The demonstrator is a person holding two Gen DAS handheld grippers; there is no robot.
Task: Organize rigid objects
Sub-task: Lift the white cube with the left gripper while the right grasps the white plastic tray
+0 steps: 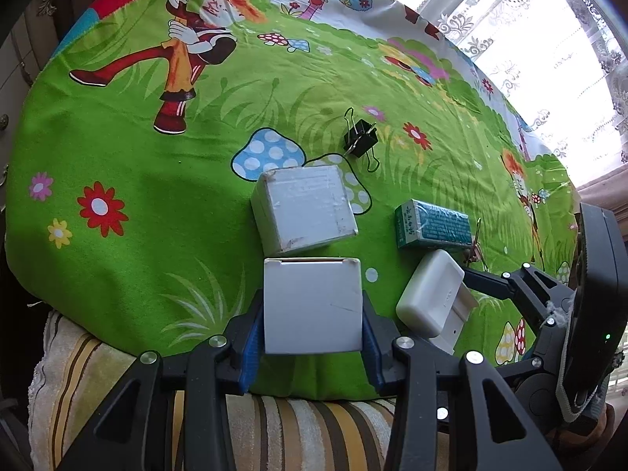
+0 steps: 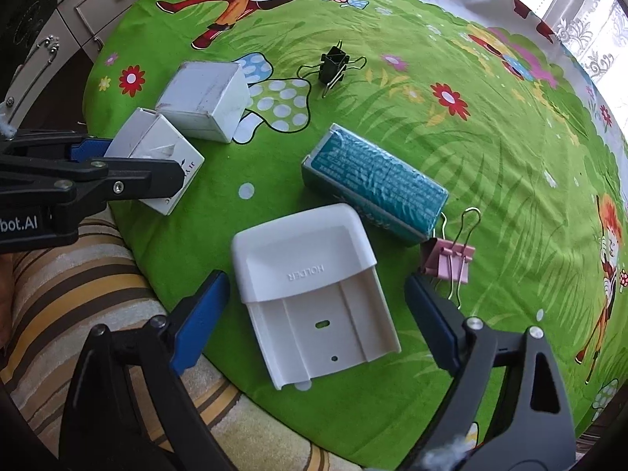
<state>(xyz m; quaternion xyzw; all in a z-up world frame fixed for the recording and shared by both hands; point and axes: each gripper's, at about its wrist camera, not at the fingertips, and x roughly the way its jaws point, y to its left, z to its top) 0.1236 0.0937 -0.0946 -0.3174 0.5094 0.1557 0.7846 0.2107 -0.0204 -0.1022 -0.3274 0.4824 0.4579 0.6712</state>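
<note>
Clamping smooth cardboard box (image 1: 313, 306) | left gripper (image 1: 312, 337) | right gripper (image 2: 314, 318) spread

Between my right fingers (image 2: 316, 314) I read "HOLDER", embossed upside down on the white plastic holder (image 2: 310, 274). The left gripper's body (image 2: 27, 221) carries "bot.AI", its beginning cut off. The small white box (image 2: 157, 157) in the left fingers shows the letters "JIY" along one edge. Just beyond my right fingertips, the teal box (image 2: 375, 180) has fine white print I can't make out
</note>
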